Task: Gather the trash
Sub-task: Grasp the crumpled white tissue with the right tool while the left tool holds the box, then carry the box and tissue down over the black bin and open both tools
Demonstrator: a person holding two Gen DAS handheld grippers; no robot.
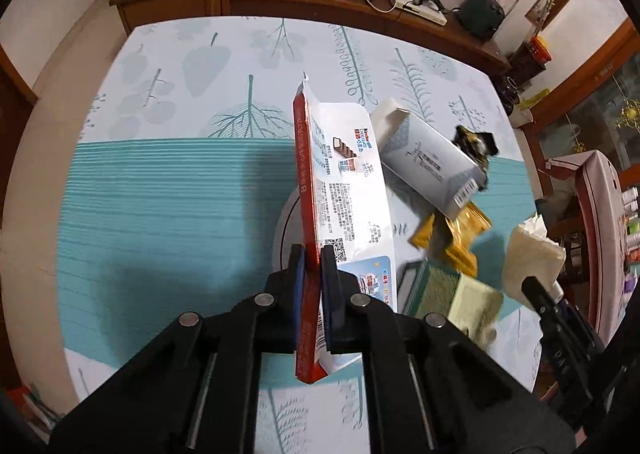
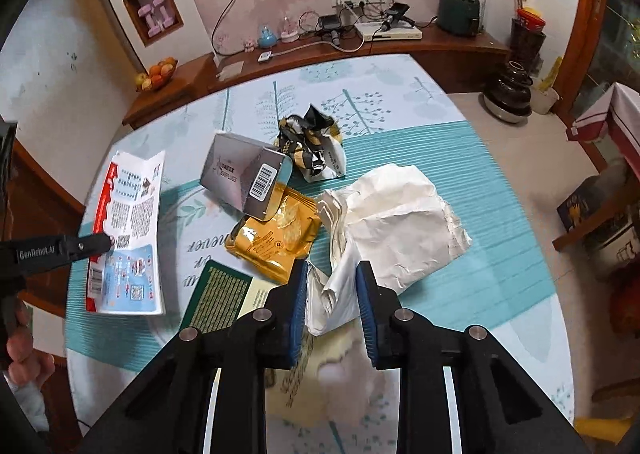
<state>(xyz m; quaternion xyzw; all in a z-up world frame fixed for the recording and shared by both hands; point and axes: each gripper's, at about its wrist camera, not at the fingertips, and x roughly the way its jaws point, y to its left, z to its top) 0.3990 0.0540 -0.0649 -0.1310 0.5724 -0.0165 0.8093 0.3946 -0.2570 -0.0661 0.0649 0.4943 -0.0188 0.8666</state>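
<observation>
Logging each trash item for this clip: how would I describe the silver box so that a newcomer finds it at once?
Start at the table with the teal leaf-print cloth and find the trash pile in its middle. The silver box leans tilted on the gold wrapper, beside the black crumpled wrapper. It alone is a rigid carton, with a barcode on its end.

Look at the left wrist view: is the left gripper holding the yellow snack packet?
No, the left gripper is clamped on the red and white Kinder wrapper, while the yellow snack packet lies on the table.
</observation>
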